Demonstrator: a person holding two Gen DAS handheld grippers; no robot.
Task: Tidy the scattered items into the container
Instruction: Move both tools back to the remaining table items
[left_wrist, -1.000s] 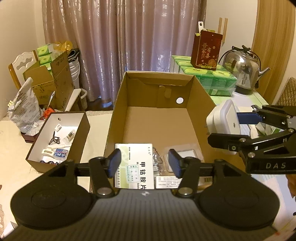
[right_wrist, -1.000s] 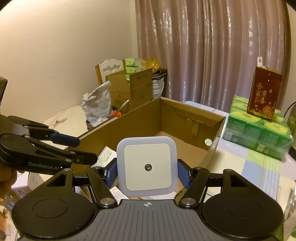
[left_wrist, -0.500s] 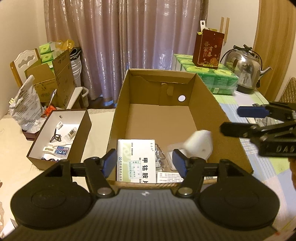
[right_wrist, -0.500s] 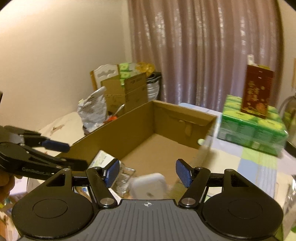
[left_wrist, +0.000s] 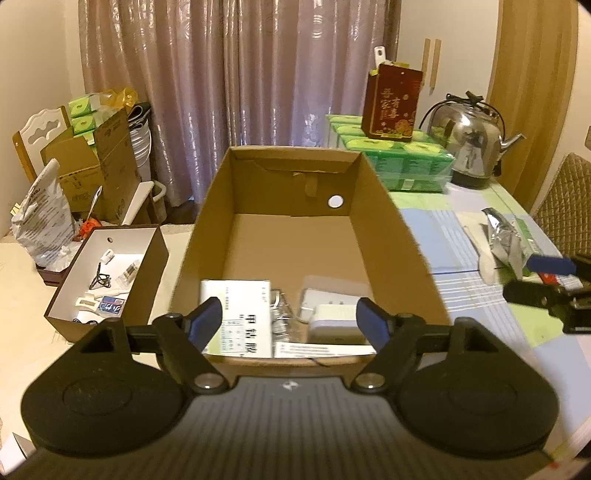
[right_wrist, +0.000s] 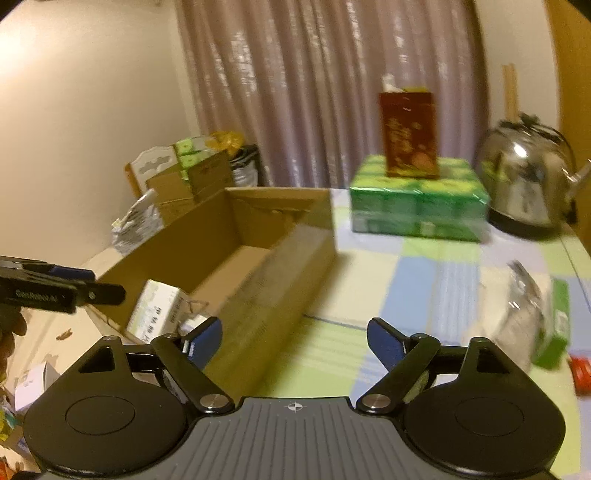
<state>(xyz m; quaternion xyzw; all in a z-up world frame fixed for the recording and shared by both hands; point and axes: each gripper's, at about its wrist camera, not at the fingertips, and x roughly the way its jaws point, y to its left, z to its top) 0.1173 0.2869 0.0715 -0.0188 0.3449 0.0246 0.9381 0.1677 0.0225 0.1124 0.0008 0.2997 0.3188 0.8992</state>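
Cardboard makes the one large container (left_wrist: 391, 236) on the desk (left_wrist: 461, 236); near its front wall lie one white plug-in light (left_wrist: 334, 323) and one medicine box (left_wrist: 240, 314). Left gripper (left_wrist: 290, 319) and right gripper (right_wrist: 293, 343) have just been opening, jaws released and empty, the light beyond the left jaws.

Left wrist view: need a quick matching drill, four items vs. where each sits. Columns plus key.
Items:
1. white square plug-in light
2. red gift bag
3. steel kettle
4. foil packet

Places:
A. on the checked tablecloth, right of the cardboard box
B. inside the cardboard box, near end
C. on top of the green tissue packs
D. far right of the table, beside the green tissue packs

Pairs: 1-B, 2-C, 3-D, 4-A
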